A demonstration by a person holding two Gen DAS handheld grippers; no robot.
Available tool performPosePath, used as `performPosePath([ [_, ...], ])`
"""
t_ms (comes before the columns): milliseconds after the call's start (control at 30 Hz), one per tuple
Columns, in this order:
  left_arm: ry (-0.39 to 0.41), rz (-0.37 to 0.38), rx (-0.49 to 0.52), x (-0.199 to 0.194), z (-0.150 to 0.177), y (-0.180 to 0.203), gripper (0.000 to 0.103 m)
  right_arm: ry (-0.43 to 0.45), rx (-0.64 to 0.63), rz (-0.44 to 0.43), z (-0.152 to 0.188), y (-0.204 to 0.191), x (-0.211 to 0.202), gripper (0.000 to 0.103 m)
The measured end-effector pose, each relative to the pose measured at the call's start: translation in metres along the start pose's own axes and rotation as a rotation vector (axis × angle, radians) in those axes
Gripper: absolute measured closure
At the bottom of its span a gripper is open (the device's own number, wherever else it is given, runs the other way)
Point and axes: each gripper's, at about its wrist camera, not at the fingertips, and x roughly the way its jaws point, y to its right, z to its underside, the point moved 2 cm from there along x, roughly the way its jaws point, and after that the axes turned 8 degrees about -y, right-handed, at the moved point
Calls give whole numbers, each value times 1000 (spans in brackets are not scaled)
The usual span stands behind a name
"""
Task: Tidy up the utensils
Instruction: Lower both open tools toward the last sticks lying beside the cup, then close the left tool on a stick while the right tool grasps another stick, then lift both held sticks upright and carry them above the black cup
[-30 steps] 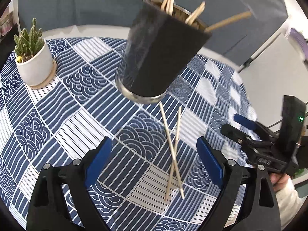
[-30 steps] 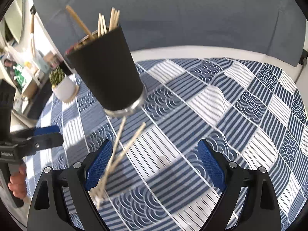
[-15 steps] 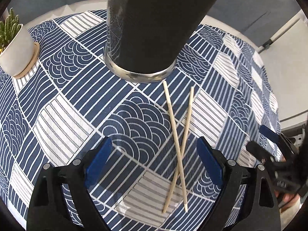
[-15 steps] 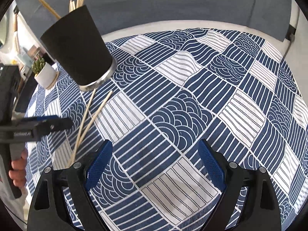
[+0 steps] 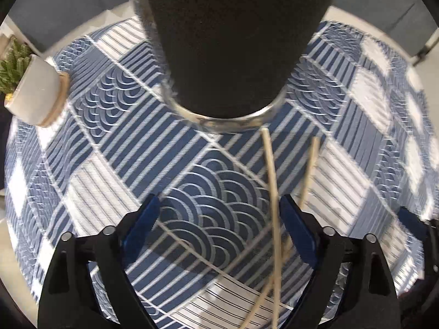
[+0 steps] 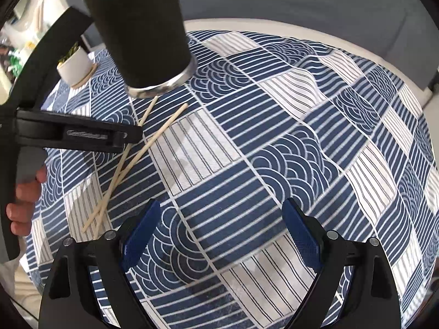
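Dropping closer, the left gripper [image 5: 219, 227] (fingers wide, empty) now straddles one chopstick [image 5: 271, 189] on the bench [image 5: 109, 148], at 6 o'clock from the cup [image 5: 233, 41]; pickup seems next.

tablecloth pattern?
Tablecloth: navy-and-white patchwork of stripe squares and wave-arc squares. Sharpest in the right wrist view.

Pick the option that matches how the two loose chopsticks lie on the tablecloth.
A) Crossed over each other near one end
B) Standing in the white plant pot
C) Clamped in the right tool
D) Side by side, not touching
A: the two chopsticks lie flat on the tablecloth just below the black cup, crossing near their lower ends; the right tool is open and holds nothing.
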Motion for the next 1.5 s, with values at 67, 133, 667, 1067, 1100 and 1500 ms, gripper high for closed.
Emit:
performPosePath([
  [67, -6, 2, -22, 0, -2, -1, 18, -6, -21, 7, -4, -5, 2, 17],
  [133, -11, 1, -29, -1, -3, -4, 25, -9, -30, 7, -6, -9, 3, 17],
  [667, -40, -6, -149, -13, 12, -84, 49, -30, -92, -42, -35, -78, 18, 17],
  [1067, -42, -14, -283, -16, 25, -142, 64, -136, 78, 76, -45, -84, 38, 16],
  [1100, -43, -13, -291, -16, 24, -141, 68, -141, 73, 76, -46, -85, 38, 16],
  [1500, -56, 37, -240, -17, 61, -97, 98, -125, 89, 89, -39, -54, 20, 98],
])
